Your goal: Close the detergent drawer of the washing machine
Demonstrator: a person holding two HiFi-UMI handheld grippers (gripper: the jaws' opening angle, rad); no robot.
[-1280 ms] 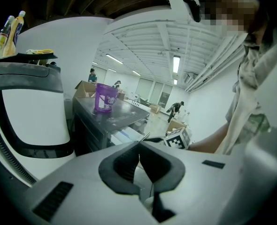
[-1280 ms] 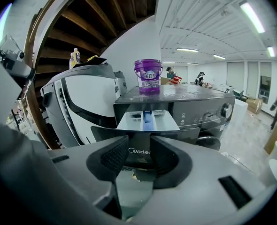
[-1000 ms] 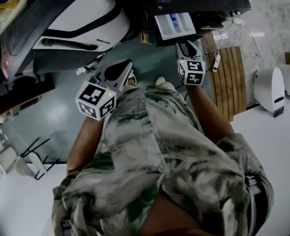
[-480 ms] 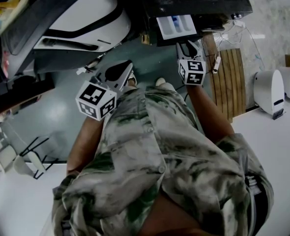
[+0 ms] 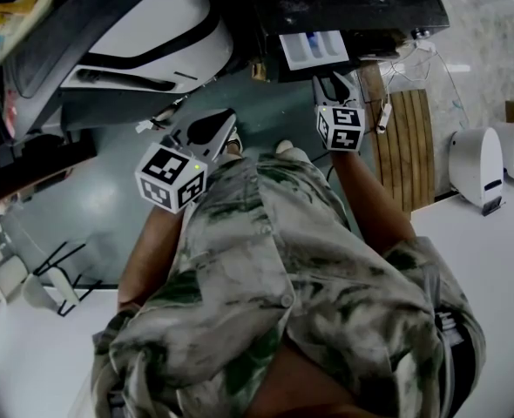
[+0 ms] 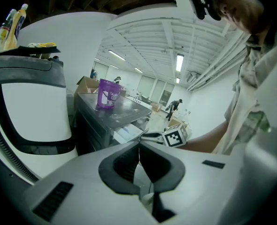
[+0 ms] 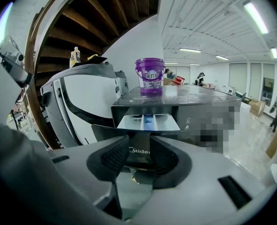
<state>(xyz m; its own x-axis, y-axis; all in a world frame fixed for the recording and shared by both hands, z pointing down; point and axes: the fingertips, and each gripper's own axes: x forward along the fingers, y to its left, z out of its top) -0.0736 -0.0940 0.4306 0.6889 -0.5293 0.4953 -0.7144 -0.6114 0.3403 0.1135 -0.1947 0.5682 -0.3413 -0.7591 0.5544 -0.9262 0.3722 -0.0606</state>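
Observation:
The dark grey washing machine (image 5: 353, 3) stands at the top of the head view, and its white detergent drawer (image 5: 314, 49) sticks out toward me. In the right gripper view the drawer (image 7: 148, 122) is pulled out, showing a blue insert. Its dark front panel (image 7: 139, 150) fills the gap between the jaws. My right gripper (image 7: 139, 157) is open, its tips at that panel, and it shows just below the drawer in the head view (image 5: 331, 81). My left gripper (image 5: 225, 118) hangs off to the left over the floor, jaws shut (image 6: 139, 146) on nothing.
A purple detergent tub (image 7: 150, 75) sits on top of the washing machine. A large white machine (image 5: 144, 33) stands to the left. A wooden slatted board (image 5: 409, 138) and a white appliance (image 5: 476, 159) lie to the right. White tabletops (image 5: 492, 259) flank me.
The drawer has slid slightly into the machine, and my right gripper has edged forward with it. The left gripper has barely moved.

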